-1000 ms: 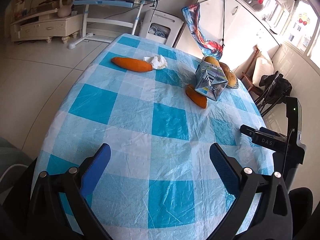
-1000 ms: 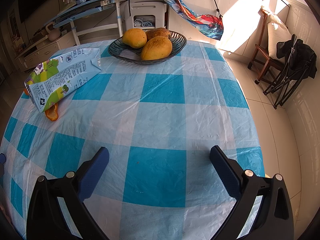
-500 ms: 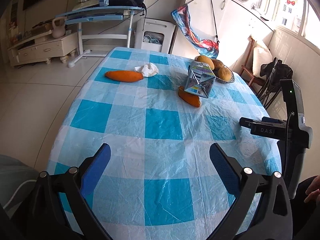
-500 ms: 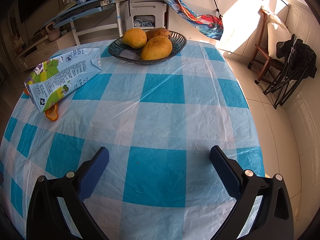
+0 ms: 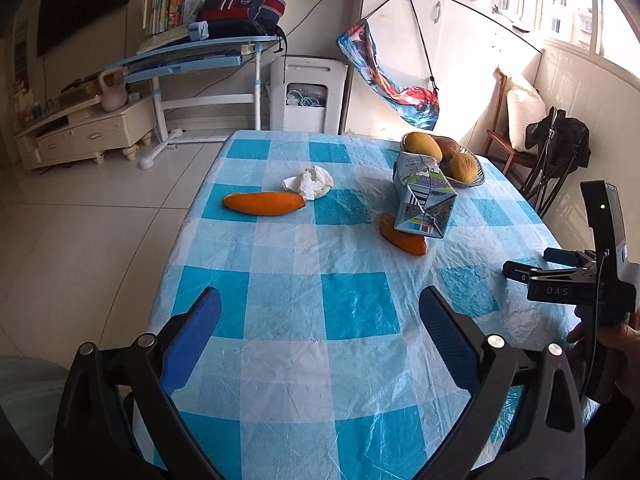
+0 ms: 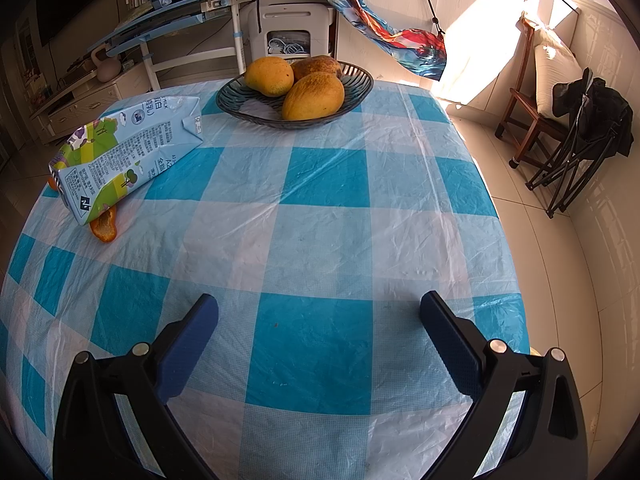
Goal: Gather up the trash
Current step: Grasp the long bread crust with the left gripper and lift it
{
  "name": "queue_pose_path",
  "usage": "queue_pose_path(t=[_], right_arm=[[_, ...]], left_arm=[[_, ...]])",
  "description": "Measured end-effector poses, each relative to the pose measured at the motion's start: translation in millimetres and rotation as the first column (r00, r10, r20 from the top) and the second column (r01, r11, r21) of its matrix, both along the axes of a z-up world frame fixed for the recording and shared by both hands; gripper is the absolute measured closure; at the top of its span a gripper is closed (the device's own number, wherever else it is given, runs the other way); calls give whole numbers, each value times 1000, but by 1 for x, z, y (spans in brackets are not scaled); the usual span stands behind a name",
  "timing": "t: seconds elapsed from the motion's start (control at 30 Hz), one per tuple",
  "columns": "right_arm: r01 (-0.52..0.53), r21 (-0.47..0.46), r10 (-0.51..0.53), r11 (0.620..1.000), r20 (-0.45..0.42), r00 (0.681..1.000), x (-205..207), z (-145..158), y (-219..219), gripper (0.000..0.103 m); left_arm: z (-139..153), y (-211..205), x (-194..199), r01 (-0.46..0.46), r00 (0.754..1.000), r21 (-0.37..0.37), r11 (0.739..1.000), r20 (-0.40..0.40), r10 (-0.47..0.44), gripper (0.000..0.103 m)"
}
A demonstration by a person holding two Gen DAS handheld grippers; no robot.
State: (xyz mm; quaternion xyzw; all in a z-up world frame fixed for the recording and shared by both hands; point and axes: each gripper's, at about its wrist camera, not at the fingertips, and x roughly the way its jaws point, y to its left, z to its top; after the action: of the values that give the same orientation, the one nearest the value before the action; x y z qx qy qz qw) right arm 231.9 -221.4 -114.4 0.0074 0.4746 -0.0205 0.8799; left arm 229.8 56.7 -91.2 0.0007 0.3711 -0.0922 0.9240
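On the blue-checked tablecloth (image 5: 304, 280) lie a crumpled white tissue (image 5: 310, 183), a long orange peel (image 5: 264, 203) just in front of it, and a milk carton (image 5: 423, 201) on its side. A second orange peel (image 5: 402, 237) pokes out from under the carton. In the right wrist view the carton (image 6: 128, 156) and the peel (image 6: 105, 225) under it lie at the far left. My left gripper (image 5: 320, 312) is open above the near table edge, well short of the trash. My right gripper (image 6: 318, 316) is open over bare cloth, nothing between its fingers.
A dark bowl (image 6: 360, 84) with three mangoes (image 6: 314, 96) stands at the table's far side, behind the carton. The right gripper's body (image 5: 580, 280) and a hand show at the left view's right edge. A folding chair (image 6: 576, 148) stands on the floor to the right.
The left gripper has pulled back and tilted up, so the trash sits lower and farther in its view. The right gripper has not moved.
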Motion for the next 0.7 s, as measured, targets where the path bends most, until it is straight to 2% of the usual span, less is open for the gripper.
queue_pose_path(t=[0.2, 0.27, 0.43, 0.57, 0.7], right_arm=[[-11, 3, 11, 1000, -2, 1000, -3, 0, 1, 7], [-18, 3, 18, 1000, -2, 1000, -2, 0, 1, 7], [-21, 6, 21, 1000, -2, 1000, -1, -1, 0, 6], [-27, 6, 27, 1000, -1, 1000, 1, -1, 2, 6], [-34, 7, 34, 999, 0, 999, 4, -2, 3, 6]], left_arm=[[4, -3, 38, 86, 996, 116, 989, 17, -89, 7], [1, -5, 53, 104, 994, 161, 981, 14, -108, 12], [-10, -6, 92, 141, 990, 234, 962, -15, -142, 31], [-25, -6, 117, 156, 988, 281, 947, -50, -148, 33], [-32, -14, 130, 214, 977, 315, 925, -72, -202, 36]])
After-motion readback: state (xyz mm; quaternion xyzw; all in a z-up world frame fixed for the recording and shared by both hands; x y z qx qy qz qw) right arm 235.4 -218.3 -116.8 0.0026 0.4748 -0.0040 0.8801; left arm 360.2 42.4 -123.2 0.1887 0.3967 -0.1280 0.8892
